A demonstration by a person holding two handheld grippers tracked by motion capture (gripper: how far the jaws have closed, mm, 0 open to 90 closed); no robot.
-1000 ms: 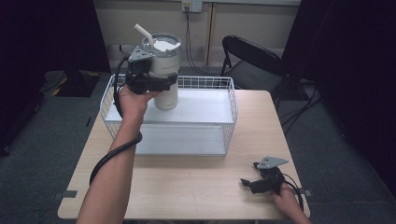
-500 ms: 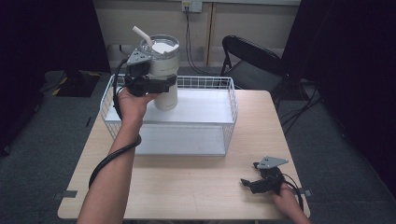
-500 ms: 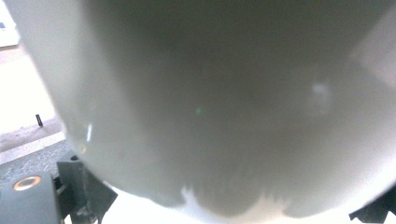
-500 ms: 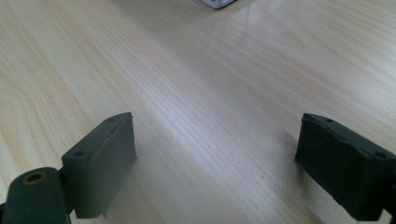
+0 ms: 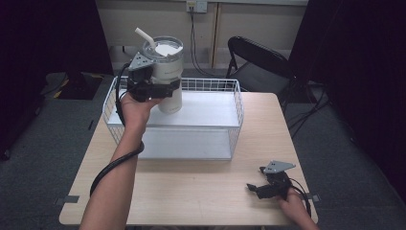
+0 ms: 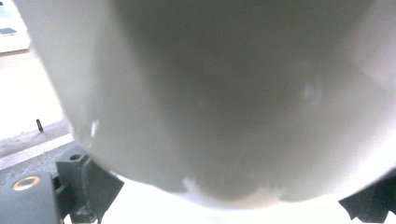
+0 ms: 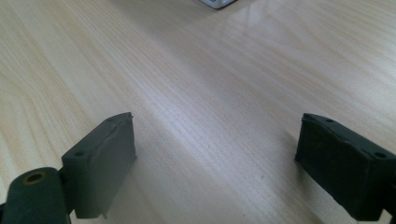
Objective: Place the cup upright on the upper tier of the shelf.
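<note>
Big white plastic tumbler [image 5: 168,72] with its straw is clamped upright in my left tool [image 5: 160,88], hanging over the white wire basket's [image 5: 237,103] back-left corner, so straight down is next. Right tool [image 5: 256,189] sits open on the table [image 5: 191,191], well apart from the basket.

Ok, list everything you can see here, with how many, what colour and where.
Tumbler: one, white with a straw, held above the basket's far left corner.
Basket: one, white wire, on the far half of the table.
Table: one, light wood, centre.
Folding chair: one, black, behind the table at right.
Left tongs: one, black, shut on the tumbler's side.
Right tongs: one, black, open, resting low over the table's near right corner.
Person's forearms: two, coming in from the bottom edge.
</note>
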